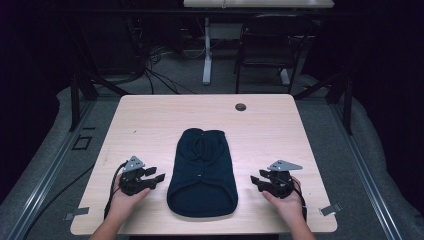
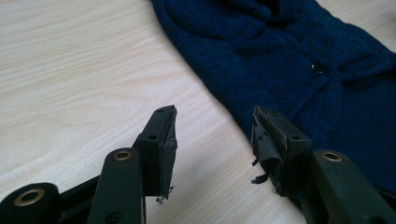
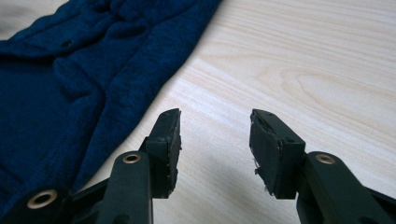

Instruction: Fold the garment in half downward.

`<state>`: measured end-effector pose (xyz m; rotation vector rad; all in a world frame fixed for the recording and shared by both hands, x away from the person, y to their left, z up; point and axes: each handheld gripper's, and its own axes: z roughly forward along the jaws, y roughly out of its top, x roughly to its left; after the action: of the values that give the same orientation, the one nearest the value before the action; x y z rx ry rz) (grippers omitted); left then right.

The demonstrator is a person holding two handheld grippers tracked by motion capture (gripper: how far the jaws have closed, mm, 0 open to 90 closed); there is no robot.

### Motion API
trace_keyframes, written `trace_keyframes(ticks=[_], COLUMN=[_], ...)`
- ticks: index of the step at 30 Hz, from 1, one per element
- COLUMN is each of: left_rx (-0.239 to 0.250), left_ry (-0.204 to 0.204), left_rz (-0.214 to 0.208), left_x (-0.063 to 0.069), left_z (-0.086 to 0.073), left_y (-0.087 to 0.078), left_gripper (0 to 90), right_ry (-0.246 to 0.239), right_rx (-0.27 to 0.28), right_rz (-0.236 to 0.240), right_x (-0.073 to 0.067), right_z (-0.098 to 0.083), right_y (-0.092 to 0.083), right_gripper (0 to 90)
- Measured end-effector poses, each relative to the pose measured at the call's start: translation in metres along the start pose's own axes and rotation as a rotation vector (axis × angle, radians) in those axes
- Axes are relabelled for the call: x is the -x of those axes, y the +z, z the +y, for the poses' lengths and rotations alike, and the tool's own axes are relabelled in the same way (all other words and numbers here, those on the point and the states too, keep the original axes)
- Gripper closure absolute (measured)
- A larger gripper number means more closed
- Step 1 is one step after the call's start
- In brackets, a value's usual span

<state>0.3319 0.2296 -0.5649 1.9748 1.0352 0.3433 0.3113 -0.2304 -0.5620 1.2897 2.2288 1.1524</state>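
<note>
A dark blue knitted garment (image 1: pixel 202 172) lies flat in the middle of the light wooden table (image 1: pixel 150 125), its wide hem toward the near edge. It has small buttons down the front (image 2: pixel 318 67). My left gripper (image 1: pixel 156 176) rests on the table just left of the garment, open, with nothing between its jaws (image 2: pixel 215 140); the cloth edge (image 2: pixel 280 70) lies just ahead of its right jaw. My right gripper (image 1: pixel 256 181) sits to the right of the garment, open and empty (image 3: pixel 215 140), with the cloth edge (image 3: pixel 93 93) to its left.
A round dark grommet (image 1: pixel 240 107) sits near the table's far edge. Behind the table are a chair (image 1: pixel 267 45), a desk leg (image 1: pixel 206 50) and loose cables (image 1: pixel 150 65) on grey carpet. Bare tabletop lies on both sides of the garment.
</note>
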Motion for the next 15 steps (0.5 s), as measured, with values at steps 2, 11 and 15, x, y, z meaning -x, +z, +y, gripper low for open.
trace_keyframes(ticks=[2, 11, 15], left_rx=[0.004, -0.021, -0.02], left_ry=[0.006, 0.005, 0.033], left_rz=[-0.003, -0.018, -0.035], left_x=[0.0, 0.0, 0.003], left_z=[0.001, 0.005, 0.012], left_y=[0.0, 0.002, 0.0], left_gripper=[50.0, 50.6, 51.0], right_ry=[-0.002, -0.04, -0.048], right_rx=[-0.006, -0.064, -0.049], right_rz=[-0.003, 0.02, 0.035], right_x=[0.0, -0.002, -0.007], right_z=[-0.001, 0.003, 0.012], right_y=[0.001, 0.009, 0.007], right_gripper=[52.9, 55.7, 56.0])
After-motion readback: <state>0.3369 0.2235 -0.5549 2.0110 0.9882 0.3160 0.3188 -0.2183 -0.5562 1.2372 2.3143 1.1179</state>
